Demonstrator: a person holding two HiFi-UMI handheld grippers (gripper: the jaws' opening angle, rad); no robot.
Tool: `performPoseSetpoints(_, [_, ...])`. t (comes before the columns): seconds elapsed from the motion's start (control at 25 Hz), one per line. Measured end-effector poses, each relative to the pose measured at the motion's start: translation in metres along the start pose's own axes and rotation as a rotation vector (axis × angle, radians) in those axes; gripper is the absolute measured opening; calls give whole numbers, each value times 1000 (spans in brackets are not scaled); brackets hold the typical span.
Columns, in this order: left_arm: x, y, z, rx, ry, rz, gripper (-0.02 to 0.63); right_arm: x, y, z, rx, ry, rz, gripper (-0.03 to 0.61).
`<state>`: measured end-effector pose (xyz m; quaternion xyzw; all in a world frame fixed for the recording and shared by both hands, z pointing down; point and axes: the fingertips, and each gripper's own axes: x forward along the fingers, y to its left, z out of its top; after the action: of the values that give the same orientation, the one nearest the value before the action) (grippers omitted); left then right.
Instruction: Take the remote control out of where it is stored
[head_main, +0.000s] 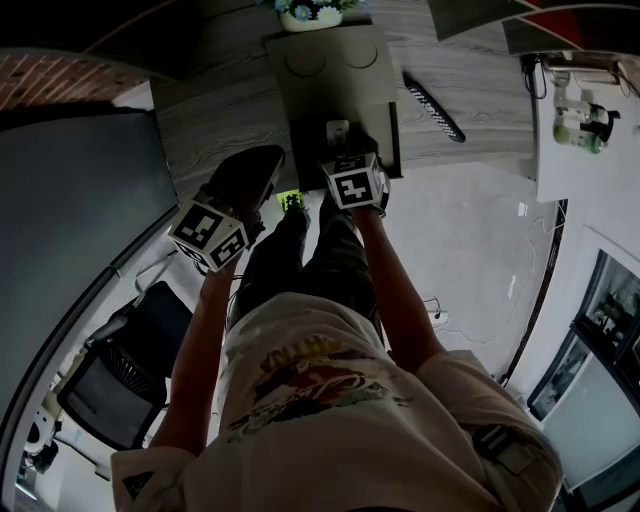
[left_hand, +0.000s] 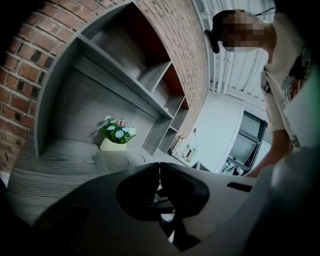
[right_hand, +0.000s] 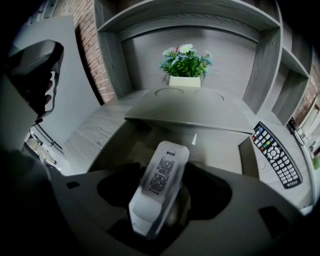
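Observation:
A white remote control (right_hand: 161, 185), back side up with a printed label, is clamped in my right gripper (right_hand: 160, 202). It hangs over the open drawer (right_hand: 220, 147) of a grey storage box (right_hand: 195, 107) on the wooden desk. From the head view the white remote (head_main: 337, 130) shows just past the right gripper (head_main: 341, 143), in front of the box (head_main: 330, 65). My left gripper (left_hand: 160, 172) is shut with nothing between its jaws. It is held to the left of the drawer, in the air (head_main: 262, 165).
A black remote (right_hand: 276, 155) with coloured buttons lies on the desk to the right of the box (head_main: 433, 105). A pot of flowers (right_hand: 185, 62) stands behind the box, under wall shelves (left_hand: 130, 75). An office chair (head_main: 120, 375) is at the lower left.

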<state>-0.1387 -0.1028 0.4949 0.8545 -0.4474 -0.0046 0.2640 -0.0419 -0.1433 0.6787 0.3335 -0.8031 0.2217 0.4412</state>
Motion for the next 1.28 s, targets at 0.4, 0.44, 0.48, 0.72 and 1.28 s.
performPoseSetpoints(0.4, [-6, -3, 10, 16, -17, -8, 6, -5, -14, 3, 177, -29, 47, 229])
performPoseSetpoints(0.44, [-7, -2, 11, 16, -20, -6, 6, -6, -15, 3, 182, -34, 47, 229])
performPoseSetpoints(0.48, [-9, -1, 11, 16, -22, -4, 7, -8, -16, 3, 182, -41, 46, 227])
performPoseSetpoints(0.72, [-10, -3, 12, 19, -21, -9, 7, -24, -14, 10, 158, -86, 44, 225])
performPoseSetpoints(1.28, [-12, -13, 18, 31, -38, -30, 6, -52, -12, 31, 88, -171, 4, 224])
